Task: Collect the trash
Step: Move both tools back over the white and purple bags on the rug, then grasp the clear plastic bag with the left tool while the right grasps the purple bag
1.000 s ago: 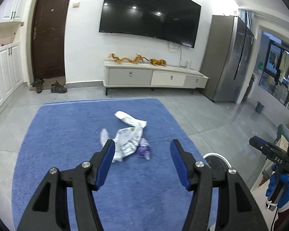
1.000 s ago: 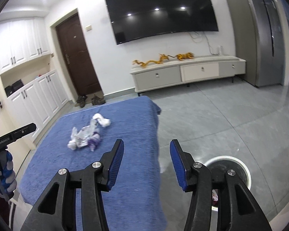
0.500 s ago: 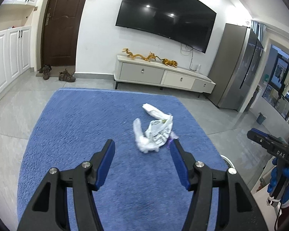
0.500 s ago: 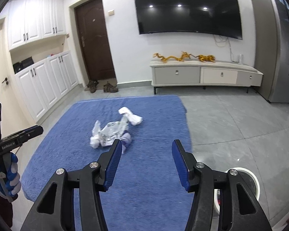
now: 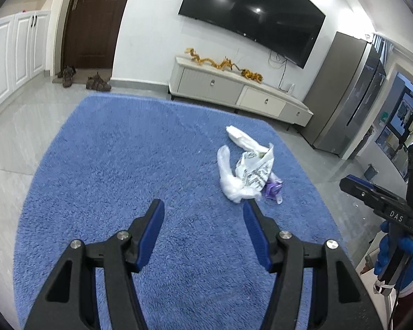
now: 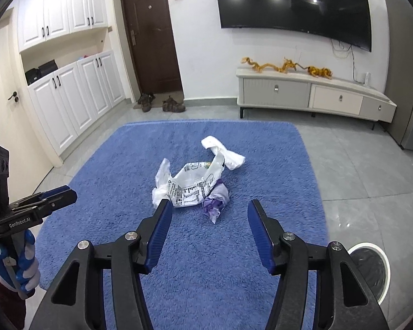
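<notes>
Both grippers hang over the blue rug [image 6: 110,165], jaws spread with nothing between them. Right gripper [image 6: 209,220] has just been opening its jaws wider, and it has swung from the rug's right edge to face the trash [image 6: 195,184] head-on, which now sits just past its fingertips at 12 o'clock. Left gripper [image 5: 203,220] has dropped closer to the rug and kept the same gap; the trash has slid from between its fingers to 1 o'clock, just off the right fingertip.

That trash is a heap near the middle of the rug: a printed white bag, a crumpled clear one touching it, a purple scrap [image 6: 216,202] against its near side and a white wad [image 6: 223,152] at 12 o'clock. Nothing stands between either gripper and the heap.

A round bin [image 6: 371,269] stands on the floor off the rug at 4 o'clock of the right gripper. Beyond the rug: shoes [image 6: 162,103] by the door [image 6: 151,33], a low cabinet [image 6: 311,93] under a TV [image 6: 294,5].
</notes>
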A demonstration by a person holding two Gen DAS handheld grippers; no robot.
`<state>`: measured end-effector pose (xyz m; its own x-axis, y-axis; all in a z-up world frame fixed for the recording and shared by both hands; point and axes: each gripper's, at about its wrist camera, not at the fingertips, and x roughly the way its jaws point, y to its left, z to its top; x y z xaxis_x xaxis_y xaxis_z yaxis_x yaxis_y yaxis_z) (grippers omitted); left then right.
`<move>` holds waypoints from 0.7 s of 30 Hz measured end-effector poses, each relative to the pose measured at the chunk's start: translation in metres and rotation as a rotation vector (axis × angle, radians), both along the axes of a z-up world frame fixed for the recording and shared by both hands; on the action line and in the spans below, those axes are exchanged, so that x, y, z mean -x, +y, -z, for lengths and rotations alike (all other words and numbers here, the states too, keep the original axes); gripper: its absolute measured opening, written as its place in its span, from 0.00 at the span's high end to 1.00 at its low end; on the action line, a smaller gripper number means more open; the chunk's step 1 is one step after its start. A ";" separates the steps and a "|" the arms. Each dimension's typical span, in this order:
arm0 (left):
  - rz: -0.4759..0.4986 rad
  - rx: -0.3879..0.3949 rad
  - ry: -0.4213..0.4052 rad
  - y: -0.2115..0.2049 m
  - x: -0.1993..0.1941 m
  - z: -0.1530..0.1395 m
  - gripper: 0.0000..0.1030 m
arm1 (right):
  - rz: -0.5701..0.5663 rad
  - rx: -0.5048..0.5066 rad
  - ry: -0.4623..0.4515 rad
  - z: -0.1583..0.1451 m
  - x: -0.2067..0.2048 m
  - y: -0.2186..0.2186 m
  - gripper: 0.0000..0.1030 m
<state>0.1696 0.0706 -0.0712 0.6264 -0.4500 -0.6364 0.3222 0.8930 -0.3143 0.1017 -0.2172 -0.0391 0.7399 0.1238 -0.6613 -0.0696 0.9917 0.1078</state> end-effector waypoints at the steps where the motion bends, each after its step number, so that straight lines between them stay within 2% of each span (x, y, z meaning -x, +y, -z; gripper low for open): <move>1: 0.004 0.003 0.012 -0.002 -0.004 0.004 0.44 | 0.002 -0.004 0.011 0.004 -0.006 0.000 0.45; 8: 0.062 -0.008 0.074 -0.030 -0.037 0.030 0.44 | 0.014 -0.016 0.073 0.029 -0.046 0.000 0.43; 14: 0.120 -0.040 0.111 -0.066 -0.066 0.050 0.44 | 0.019 -0.027 0.147 0.064 -0.086 -0.001 0.43; 21: 0.180 -0.057 0.141 -0.099 -0.085 0.064 0.44 | 0.015 -0.050 0.198 0.091 -0.111 -0.002 0.43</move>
<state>0.2549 -0.0284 -0.1356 0.4423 -0.5073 -0.7396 0.4338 0.8428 -0.3187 0.2130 -0.2188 -0.1301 0.5983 0.1498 -0.7872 -0.0269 0.9856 0.1671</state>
